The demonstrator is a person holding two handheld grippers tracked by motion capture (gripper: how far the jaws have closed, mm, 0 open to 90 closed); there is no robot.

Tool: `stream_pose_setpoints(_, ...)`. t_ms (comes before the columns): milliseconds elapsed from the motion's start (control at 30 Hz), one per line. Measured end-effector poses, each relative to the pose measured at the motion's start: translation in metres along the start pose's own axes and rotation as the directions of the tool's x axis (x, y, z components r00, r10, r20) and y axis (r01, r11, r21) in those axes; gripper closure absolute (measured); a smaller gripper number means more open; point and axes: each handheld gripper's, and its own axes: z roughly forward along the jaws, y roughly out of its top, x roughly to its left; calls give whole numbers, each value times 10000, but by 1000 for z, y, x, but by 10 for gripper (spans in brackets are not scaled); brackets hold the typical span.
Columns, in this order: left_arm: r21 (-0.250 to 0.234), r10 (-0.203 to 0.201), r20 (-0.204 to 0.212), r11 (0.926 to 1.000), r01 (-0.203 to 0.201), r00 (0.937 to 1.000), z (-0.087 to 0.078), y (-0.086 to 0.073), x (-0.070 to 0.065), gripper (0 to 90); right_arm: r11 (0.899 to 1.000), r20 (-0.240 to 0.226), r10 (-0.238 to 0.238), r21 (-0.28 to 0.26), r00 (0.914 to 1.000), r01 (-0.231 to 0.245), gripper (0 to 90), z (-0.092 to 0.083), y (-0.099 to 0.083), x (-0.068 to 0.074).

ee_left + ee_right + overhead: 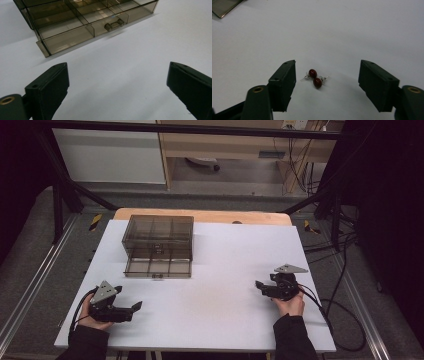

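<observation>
Both tongs wide, nothing held; earrings at risk
My right tongs straddle two red stud earrings; closing off-centre could flick them across the desk; left tongs idle

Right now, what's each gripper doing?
Left gripper: open, holding nothing.
Right gripper: open, empty, jaws either side of two red earrings.

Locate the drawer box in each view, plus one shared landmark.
High view: drawer box left of centre, toward the table's far edge, bottom drawer pulled out.
Left gripper view: across the top, open drawer facing the camera.
Right gripper view: a corner at top left.
Shared landmark: the white tabletop.
</observation>
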Motion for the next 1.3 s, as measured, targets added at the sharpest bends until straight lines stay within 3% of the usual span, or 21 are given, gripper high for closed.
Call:
stream_pose_setpoints(367,-35,-50,-13,10000,50,10000,0,0,2,43,9996,166,227,171,9996,-230,511,6,-2,2)
stream_pose_setpoints(1300,-3,-12,-15,10000,12,10000,0,0,1,45,9984,161,-126,554,9998,116,705,8,-4,3)
